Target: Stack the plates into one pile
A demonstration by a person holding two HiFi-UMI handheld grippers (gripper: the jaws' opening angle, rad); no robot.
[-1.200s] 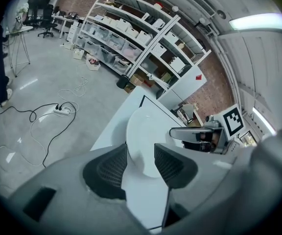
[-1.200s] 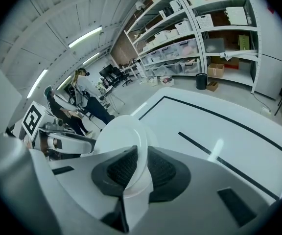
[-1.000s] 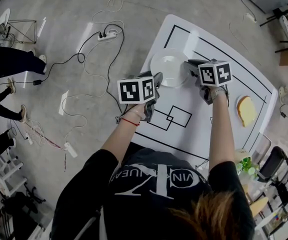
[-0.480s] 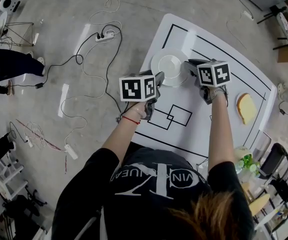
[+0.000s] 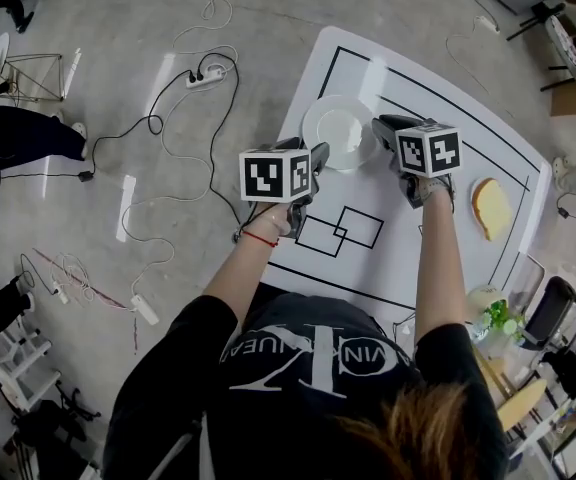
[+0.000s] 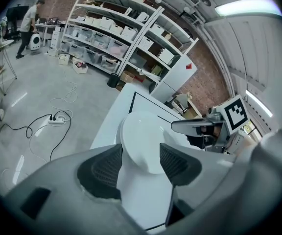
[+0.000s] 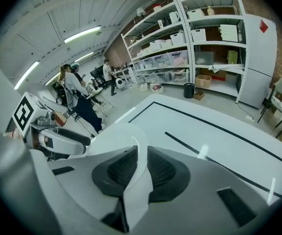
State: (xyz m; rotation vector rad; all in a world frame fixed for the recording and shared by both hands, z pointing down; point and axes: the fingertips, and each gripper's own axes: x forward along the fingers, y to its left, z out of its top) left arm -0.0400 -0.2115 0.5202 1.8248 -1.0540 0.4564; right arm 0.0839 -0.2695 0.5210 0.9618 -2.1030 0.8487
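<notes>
On table [image 5: 363,273], concrete floor [image 5: 48,218] — left fingers [image 6: 102,168] opening round plate [image 6: 143,141], right fingers [image 7: 163,170] gripping it

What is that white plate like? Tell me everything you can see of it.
The plate is round, plain white and glossy, ceramic by its look, with a wide rim around a shallow well. It lies near the far left corner of the white table. The right gripper is clamped on its rim; the jaws of the left gripper are opening, pads off its near edge.
</notes>
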